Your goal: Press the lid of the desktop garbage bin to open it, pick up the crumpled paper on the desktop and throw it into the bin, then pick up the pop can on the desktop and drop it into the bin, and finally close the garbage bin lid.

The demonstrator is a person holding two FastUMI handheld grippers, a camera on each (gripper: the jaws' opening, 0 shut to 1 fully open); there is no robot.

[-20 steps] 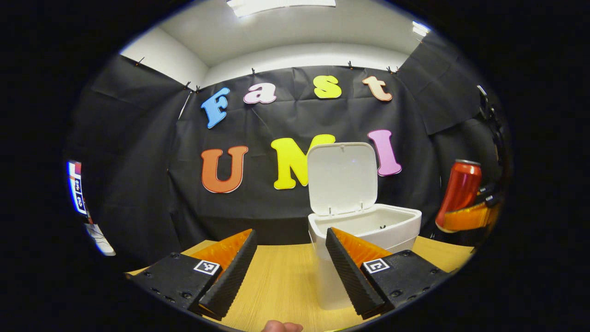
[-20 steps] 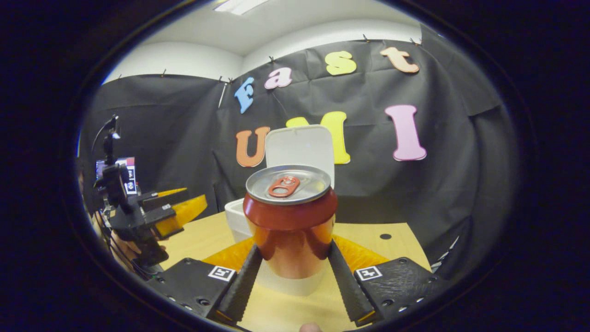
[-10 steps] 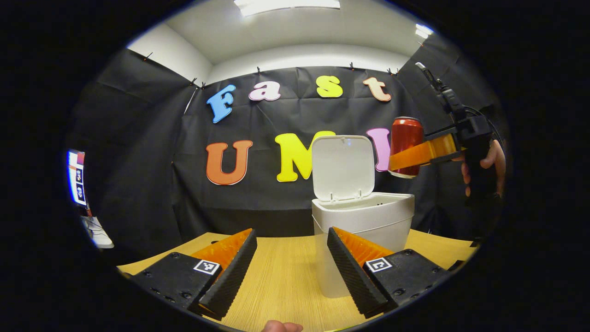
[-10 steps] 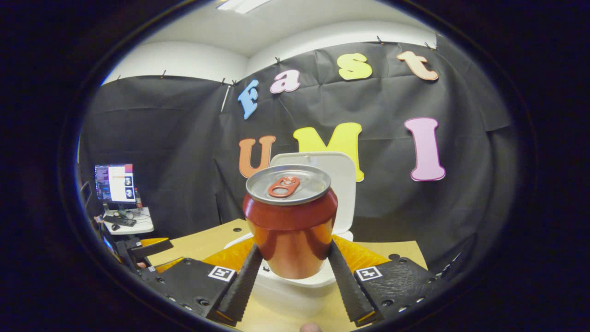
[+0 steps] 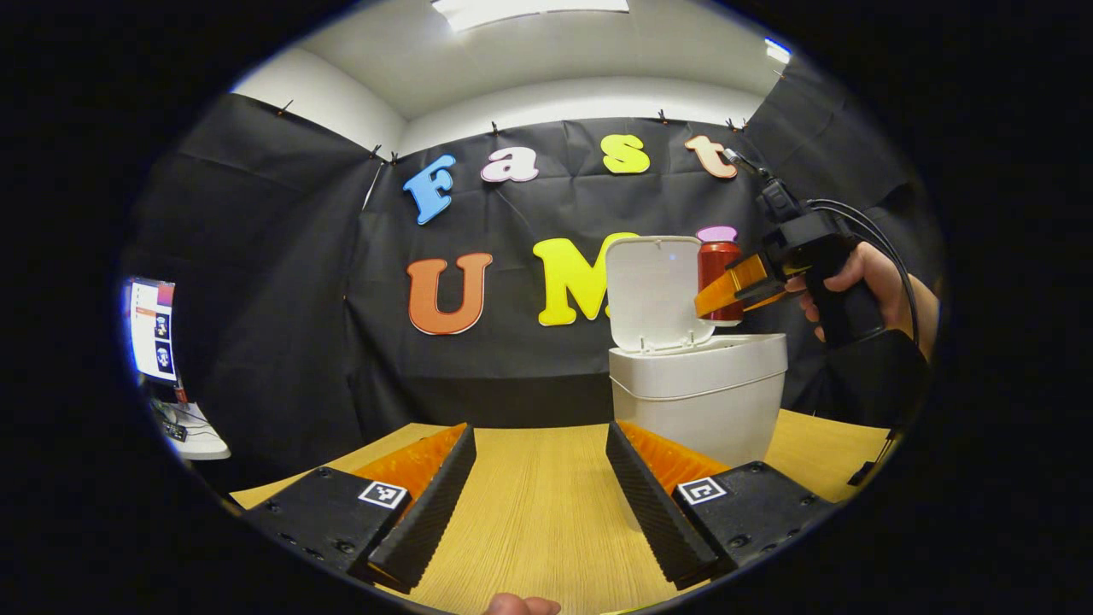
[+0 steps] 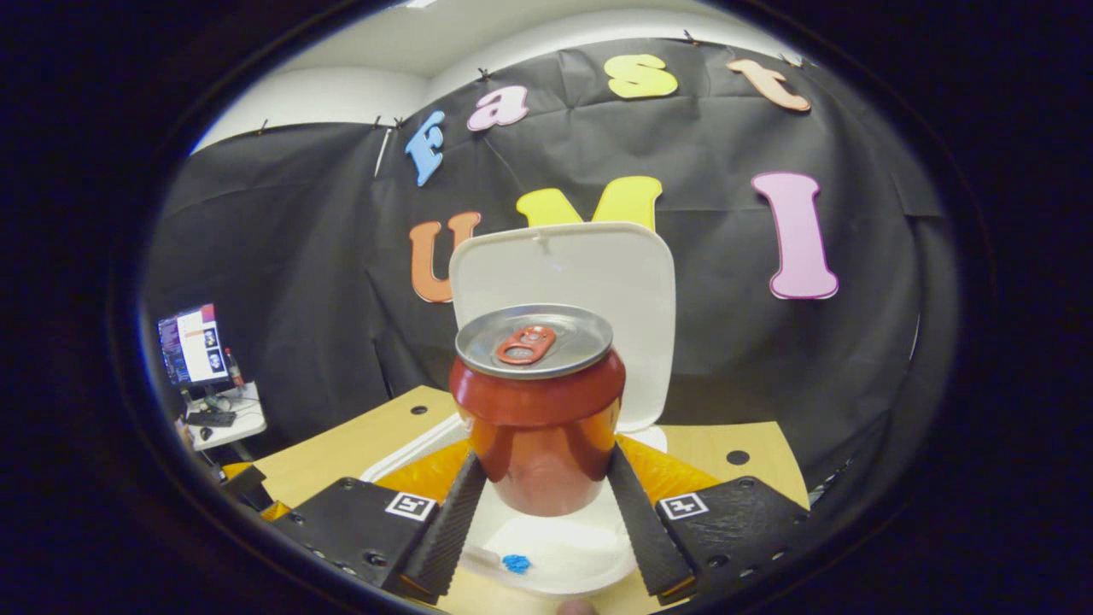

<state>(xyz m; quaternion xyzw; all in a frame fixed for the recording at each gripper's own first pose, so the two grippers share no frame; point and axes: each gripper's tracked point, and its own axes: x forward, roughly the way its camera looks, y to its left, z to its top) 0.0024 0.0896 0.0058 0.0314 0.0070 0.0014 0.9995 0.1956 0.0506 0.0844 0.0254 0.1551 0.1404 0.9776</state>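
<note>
The red pop can (image 6: 538,410) stands upright between the fingers of my right gripper (image 6: 542,465), which is shut on it. The open white bin (image 6: 564,542) lies directly below the can, with its lid (image 6: 589,273) upright behind. A small blue scrap (image 6: 515,563) lies inside the bin. In the left gripper view the can (image 5: 719,269) hangs above the bin (image 5: 700,401), beside the raised lid (image 5: 653,290), carried by the right gripper (image 5: 734,286) in a hand (image 5: 867,273). My left gripper (image 5: 538,436) is open over the wooden table (image 5: 529,512), left of the bin, holding nothing.
A monitor (image 6: 192,342) stands on a small side table (image 6: 230,418) at the left, off the desk. The tabletop has small round holes (image 6: 737,457). A dark cable (image 5: 862,471) lies at the table's right edge.
My right gripper has carried the can leftward until it hangs over the bin's opening. My left gripper has drifted left and a little lower, still open.
</note>
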